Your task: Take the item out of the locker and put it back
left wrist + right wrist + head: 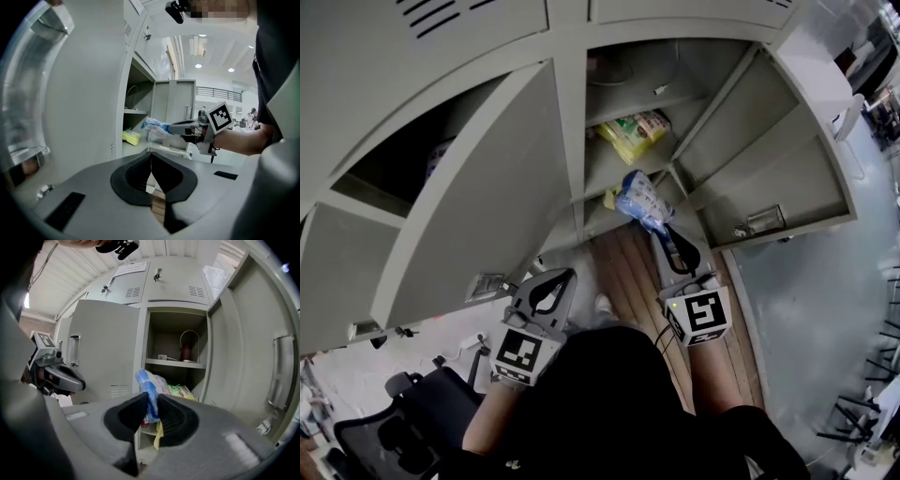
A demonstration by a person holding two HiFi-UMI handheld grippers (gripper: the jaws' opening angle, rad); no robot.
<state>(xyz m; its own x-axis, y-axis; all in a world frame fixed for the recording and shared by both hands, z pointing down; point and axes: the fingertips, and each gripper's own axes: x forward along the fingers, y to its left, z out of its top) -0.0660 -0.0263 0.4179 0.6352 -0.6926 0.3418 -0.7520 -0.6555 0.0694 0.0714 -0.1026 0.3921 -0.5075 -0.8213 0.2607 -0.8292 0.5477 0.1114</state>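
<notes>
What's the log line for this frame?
right gripper: shut on blue pack | left gripper: shut, empty | locker: door open

Locker (572,122) before me
My right gripper's (662,227) bag (639,199) sits before the locker mouth; a pack (633,134) lies on the middle shelf (605,170) behind.

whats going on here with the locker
A person stands at an open locker with a gripper in each hand. The right gripper has its fingers closed on a blue and white packet, held in front of the shelves, where a yellow packet lies. The left gripper is shut and empty.
</notes>
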